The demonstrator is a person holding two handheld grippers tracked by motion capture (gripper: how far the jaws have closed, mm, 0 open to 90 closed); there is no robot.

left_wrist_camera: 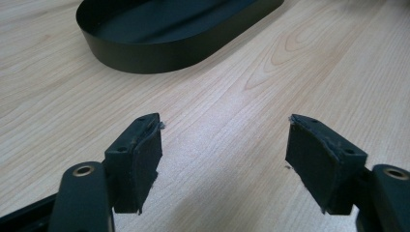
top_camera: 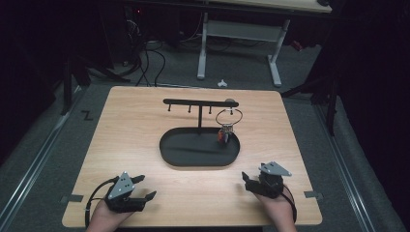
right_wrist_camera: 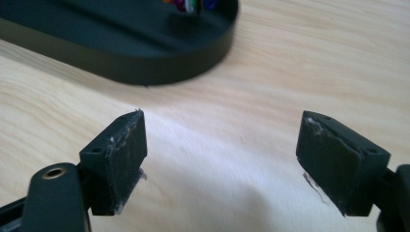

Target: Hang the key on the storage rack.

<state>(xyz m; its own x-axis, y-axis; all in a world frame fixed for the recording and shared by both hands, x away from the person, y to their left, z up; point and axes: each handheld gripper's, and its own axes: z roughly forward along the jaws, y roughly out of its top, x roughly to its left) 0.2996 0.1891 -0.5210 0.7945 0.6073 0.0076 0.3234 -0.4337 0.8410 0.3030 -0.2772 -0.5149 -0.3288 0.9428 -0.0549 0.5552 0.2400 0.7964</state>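
Note:
A black oval tray (top_camera: 200, 164) lies in the middle of the wooden table, with a black T-shaped rack (top_camera: 200, 102) rising from it. A metal ring (top_camera: 228, 117) hangs from the rack's right end, and a small bunch of colourful pieces (top_camera: 224, 135) dangles under it over the tray. My left gripper (top_camera: 147, 186) rests near the front left edge, open with nothing between its jaws (left_wrist_camera: 225, 130), facing the tray (left_wrist_camera: 169, 53). My right gripper (top_camera: 251, 175) sits low at the front right, also open and empty (right_wrist_camera: 222, 125). Ahead of it are the tray's wall (right_wrist_camera: 159, 63) and the colourful pieces (right_wrist_camera: 191, 5).
Bare wood (top_camera: 125, 140) spreads on both sides of the tray. Beyond the table's far edge stand the white legs of a desk (top_camera: 202, 53), with cables (top_camera: 150, 58) on the dark floor. Tape tabs (top_camera: 313, 195) mark the front corners.

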